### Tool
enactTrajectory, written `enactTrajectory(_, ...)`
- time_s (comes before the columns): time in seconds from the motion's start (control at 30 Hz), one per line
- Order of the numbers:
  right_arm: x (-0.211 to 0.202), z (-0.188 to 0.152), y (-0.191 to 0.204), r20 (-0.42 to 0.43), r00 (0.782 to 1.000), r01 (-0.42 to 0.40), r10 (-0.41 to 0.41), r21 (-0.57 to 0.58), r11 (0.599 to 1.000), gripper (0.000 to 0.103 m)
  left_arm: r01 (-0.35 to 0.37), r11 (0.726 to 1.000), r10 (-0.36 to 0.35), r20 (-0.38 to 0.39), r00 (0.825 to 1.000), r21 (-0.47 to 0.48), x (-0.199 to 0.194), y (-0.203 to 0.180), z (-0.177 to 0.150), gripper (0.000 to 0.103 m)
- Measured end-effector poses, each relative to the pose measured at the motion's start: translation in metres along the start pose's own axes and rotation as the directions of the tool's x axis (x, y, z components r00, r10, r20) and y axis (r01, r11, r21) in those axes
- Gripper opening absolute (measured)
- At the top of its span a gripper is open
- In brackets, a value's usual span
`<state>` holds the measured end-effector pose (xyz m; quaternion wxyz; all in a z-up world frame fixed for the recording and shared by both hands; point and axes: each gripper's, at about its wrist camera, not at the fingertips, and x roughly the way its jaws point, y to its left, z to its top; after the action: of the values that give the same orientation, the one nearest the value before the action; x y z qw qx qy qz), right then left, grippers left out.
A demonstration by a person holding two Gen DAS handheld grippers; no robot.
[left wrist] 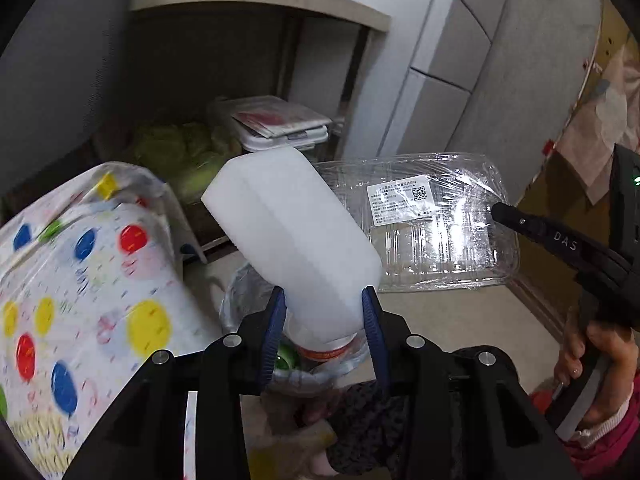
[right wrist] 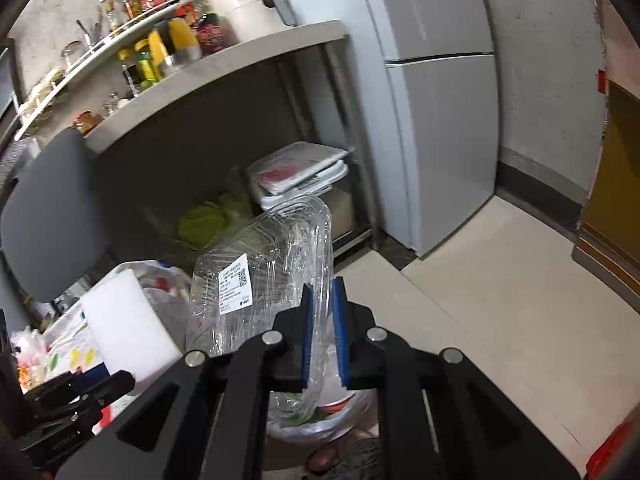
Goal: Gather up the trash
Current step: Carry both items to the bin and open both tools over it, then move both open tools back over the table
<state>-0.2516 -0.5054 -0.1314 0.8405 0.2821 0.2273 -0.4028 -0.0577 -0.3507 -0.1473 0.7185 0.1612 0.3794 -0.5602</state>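
Observation:
My left gripper (left wrist: 325,300) is shut on a white foam block (left wrist: 292,236), held tilted above a trash bin lined with a clear bag (left wrist: 248,304). The block also shows in the right wrist view (right wrist: 124,324). My right gripper (right wrist: 323,300) is shut on the rim of a clear plastic clamshell box with a white label (right wrist: 256,280), held over the same bin (right wrist: 340,412). In the left wrist view the box (left wrist: 432,224) hangs right of the block, with the right gripper's finger (left wrist: 532,228) on its edge.
A table with a dotted cloth (left wrist: 80,300) is at the left. A counter shelf (right wrist: 240,64) holds cabbage (right wrist: 204,220) and stacked trays (right wrist: 296,172) underneath. A fridge (right wrist: 436,112) stands on the right beside tiled floor (right wrist: 500,300). A grey chair (right wrist: 52,220) is at left.

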Motion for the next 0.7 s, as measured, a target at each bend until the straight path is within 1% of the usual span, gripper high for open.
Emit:
enactTrajectory(0.03,0.003,0.001,-0.003,0.0,1.0,0.006,-0.006,0.0,1.0,0.01,-0.003,1.0,0.003,-0.014,1.0,0.007,0.008,-0.001,0.004,0.041)
enactTrajectory(0.1,0.014,0.004,-0.004,-0.003,1.0,0.021,-0.021,0.0,1.0,0.011,-0.014,1.0,0.015,-0.033,0.999,0.012,0.021,-0.002,0.012,0.046)
enactTrajectory(0.13,0.019,0.005,-0.004,-0.004,1.0,0.027,-0.027,0.0,1.0,0.012,-0.02,1.0,0.02,-0.041,0.999,0.014,0.026,-0.002,0.016,0.046)
enactTrajectory(0.17,0.023,0.005,-0.003,-0.006,1.0,0.029,-0.029,-0.003,1.0,0.013,-0.025,1.0,0.026,-0.047,0.999,0.016,0.028,-0.004,0.018,0.053)
enactTrajectory(0.2,0.026,0.006,-0.002,-0.003,0.999,0.032,-0.032,-0.003,0.999,0.016,-0.035,0.999,0.036,-0.055,0.998,0.016,0.034,-0.003,0.021,0.057)
enactTrajectory(0.23,0.032,0.007,0.0,-0.005,0.999,0.034,-0.034,-0.007,0.999,0.022,-0.037,0.999,0.038,-0.057,0.998,0.013,0.038,-0.002,0.024,0.057)
enactTrajectory(0.27,0.038,0.008,0.0,-0.02,0.999,0.029,-0.029,-0.012,1.0,0.026,-0.038,0.999,0.038,-0.059,0.998,0.009,0.039,0.0,0.025,0.057)
enactTrajectory(0.33,0.05,0.006,0.003,-0.062,0.998,-0.001,0.0,-0.017,1.0,0.048,-0.042,0.999,0.042,-0.065,0.997,-0.011,0.042,0.008,0.028,0.057)
enactTrajectory(0.37,0.054,0.006,0.007,-0.074,0.997,-0.009,0.007,-0.027,1.0,0.051,-0.044,0.999,0.043,-0.064,0.997,-0.018,0.042,0.01,0.029,0.057)
enactTrajectory(0.47,0.061,0.0,0.02,-0.105,0.994,-0.038,0.031,-0.067,0.997,0.051,-0.056,0.998,0.054,-0.053,0.997,-0.028,0.038,0.017,0.031,0.057)
enactTrajectory(0.53,0.062,-0.001,0.026,-0.117,0.992,-0.05,0.041,-0.074,0.996,0.051,-0.063,0.997,0.061,-0.04,0.997,-0.047,0.03,0.023,0.029,0.057)
enactTrajectory(0.6,0.059,-0.003,0.033,-0.126,0.99,-0.072,0.062,-0.073,0.995,0.051,-0.076,0.995,0.075,-0.022,0.997,-0.065,0.018,0.03,0.027,0.057)
enactTrajectory(0.7,0.049,-0.004,0.047,-0.131,0.987,-0.101,0.09,-0.08,0.992,0.051,-0.112,0.99,0.113,0.011,0.994,-0.083,-0.004,0.038,0.02,0.057)
